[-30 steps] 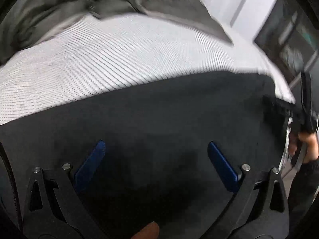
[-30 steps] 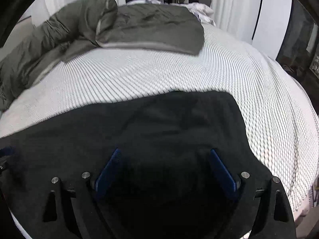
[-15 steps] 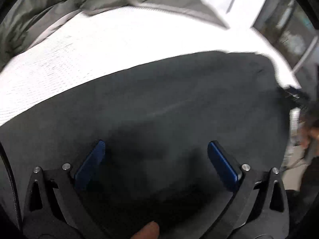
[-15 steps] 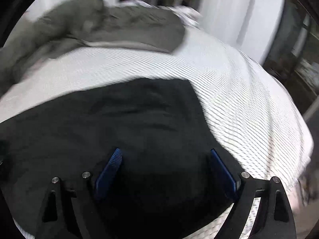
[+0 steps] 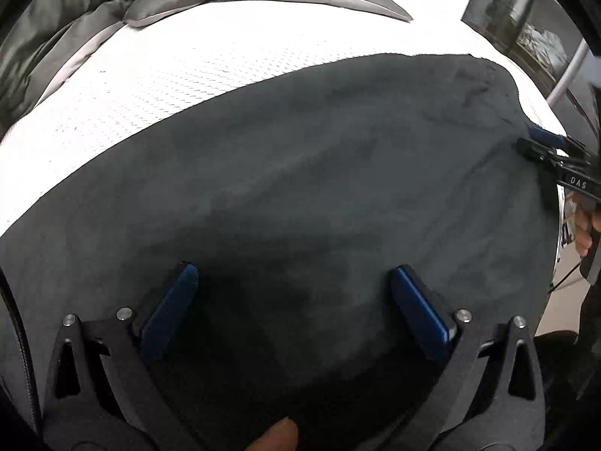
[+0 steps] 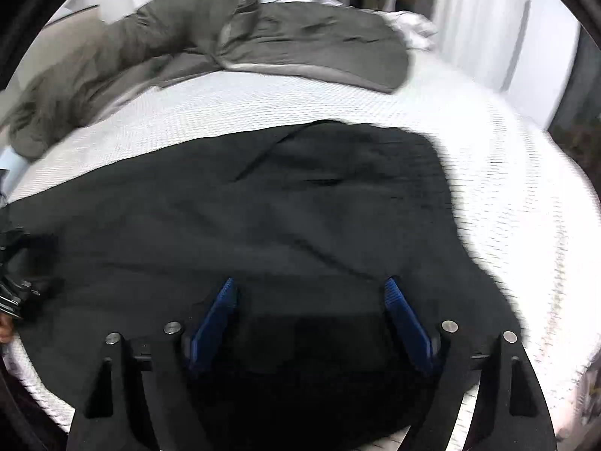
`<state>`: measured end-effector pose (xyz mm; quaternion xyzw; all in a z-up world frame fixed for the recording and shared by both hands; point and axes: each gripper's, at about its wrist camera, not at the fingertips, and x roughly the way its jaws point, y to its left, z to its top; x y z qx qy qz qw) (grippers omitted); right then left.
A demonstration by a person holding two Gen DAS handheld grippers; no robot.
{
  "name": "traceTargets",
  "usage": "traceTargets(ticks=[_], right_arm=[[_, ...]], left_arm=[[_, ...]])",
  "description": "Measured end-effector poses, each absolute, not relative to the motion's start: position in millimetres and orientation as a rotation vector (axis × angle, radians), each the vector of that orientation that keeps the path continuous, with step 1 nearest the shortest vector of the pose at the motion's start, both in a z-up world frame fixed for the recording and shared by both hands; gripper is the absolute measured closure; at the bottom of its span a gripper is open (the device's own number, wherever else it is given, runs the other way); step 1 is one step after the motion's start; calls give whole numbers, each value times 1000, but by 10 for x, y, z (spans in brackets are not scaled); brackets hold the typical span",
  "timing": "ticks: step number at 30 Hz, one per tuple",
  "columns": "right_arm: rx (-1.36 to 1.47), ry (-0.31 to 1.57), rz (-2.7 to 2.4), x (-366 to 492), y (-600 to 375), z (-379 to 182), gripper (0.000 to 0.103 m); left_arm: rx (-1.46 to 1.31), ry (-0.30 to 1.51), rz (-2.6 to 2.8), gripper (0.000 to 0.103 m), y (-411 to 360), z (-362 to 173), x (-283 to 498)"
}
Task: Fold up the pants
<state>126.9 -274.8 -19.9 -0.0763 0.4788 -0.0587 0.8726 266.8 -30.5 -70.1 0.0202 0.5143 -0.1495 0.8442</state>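
Observation:
Dark charcoal pants (image 5: 300, 169) lie spread flat on a white mattress (image 5: 188, 64). My left gripper (image 5: 293, 268) hovers over the near part of the cloth, its blue pads wide apart and pressing on nothing. In the right wrist view the pants (image 6: 263, 206) end in a wrinkled edge at the right. There my right gripper (image 6: 310, 282) stands over the cloth. Its jaws are closing, with the fabric below and between them but not pinched. The right gripper (image 5: 544, 150) also shows at the pants' far right edge in the left wrist view.
A rumpled grey duvet (image 6: 300, 37) lies across the far side of the mattress (image 6: 507, 188), and it also shows as the duvet (image 5: 75, 18) in the left wrist view. White curtains and dark furniture stand behind. The bed's edge runs close along the right.
The pants fill more of the left wrist view as that gripper moved in over them. The right gripper shifted sideways along the cloth and its pads drew slightly closer together.

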Motion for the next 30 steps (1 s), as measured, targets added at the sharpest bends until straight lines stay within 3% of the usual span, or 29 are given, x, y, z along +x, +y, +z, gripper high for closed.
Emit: traceTargets(ticks=[4,8,12,17,22,30], right_arm=[[-103,964,-144,1162,-2936,-130,21],[-265,1017,-260,1255,-3037,-276,20],[-177,970,-286,1092,-3128,-41,20],[-142,931,-27,1130,-2366,-23,17],[-342,1021,205,1016,-1516,-445,16],[-287,1062,90,964,-2197,-445,4]], left_arm=[[4,1076,-339,1,-228,-683,2684],[54,1075,-321,1,-210,-721,2639],[-21,1055,-299,1,-74,-645,2580],[-48,1000,-396,1,-234,-543,2377],[106,1005,-380,1,-295,-707,2193],[92,1022,-187,0,1024,-742,1918]])
